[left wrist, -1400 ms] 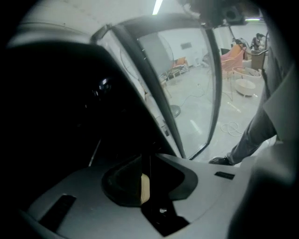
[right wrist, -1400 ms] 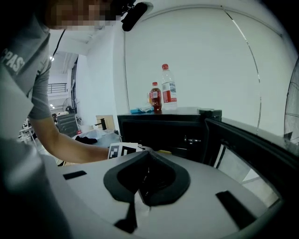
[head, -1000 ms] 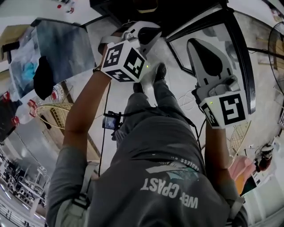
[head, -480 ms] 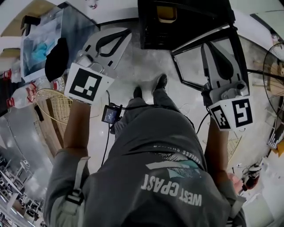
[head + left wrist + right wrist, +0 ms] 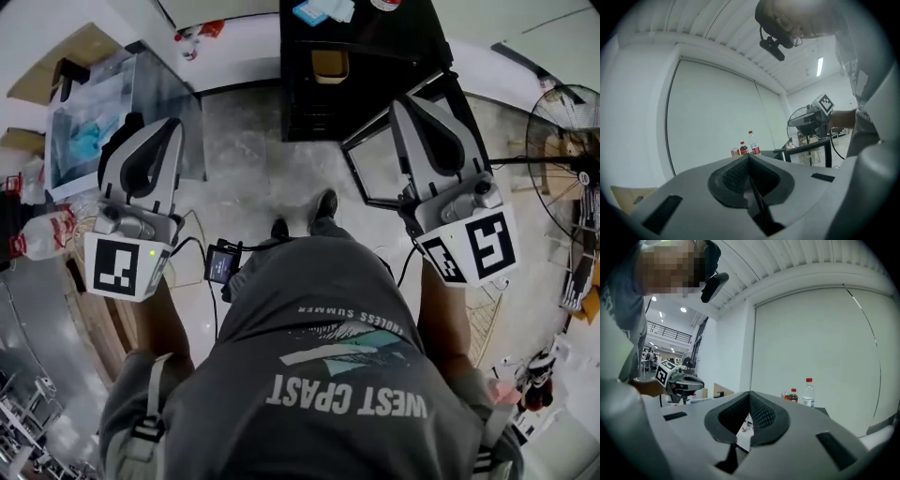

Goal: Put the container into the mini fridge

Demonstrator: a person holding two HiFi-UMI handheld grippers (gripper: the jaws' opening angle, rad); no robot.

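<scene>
The black mini fridge [image 5: 375,47] stands at the top of the head view with its glass door [image 5: 373,171] swung open toward me. A tan container [image 5: 329,64] sits inside on a shelf. My left gripper [image 5: 161,126] is held out at the left, away from the fridge, shut and empty; its closed tips show in the left gripper view [image 5: 749,157]. My right gripper [image 5: 405,101] hovers over the open door, also shut with nothing in it, as its own view [image 5: 750,393] shows.
Bottles [image 5: 751,146] stand on the fridge top. A floor fan [image 5: 565,131] is at the right. A clear case [image 5: 89,127] and a plastic bottle [image 5: 37,239] lie at the left. The person's feet [image 5: 323,204] stand before the fridge.
The left gripper swung from in front of the fridge out to the left and lower. The right gripper stayed over the door. The view tilted so more of the fridge shows.
</scene>
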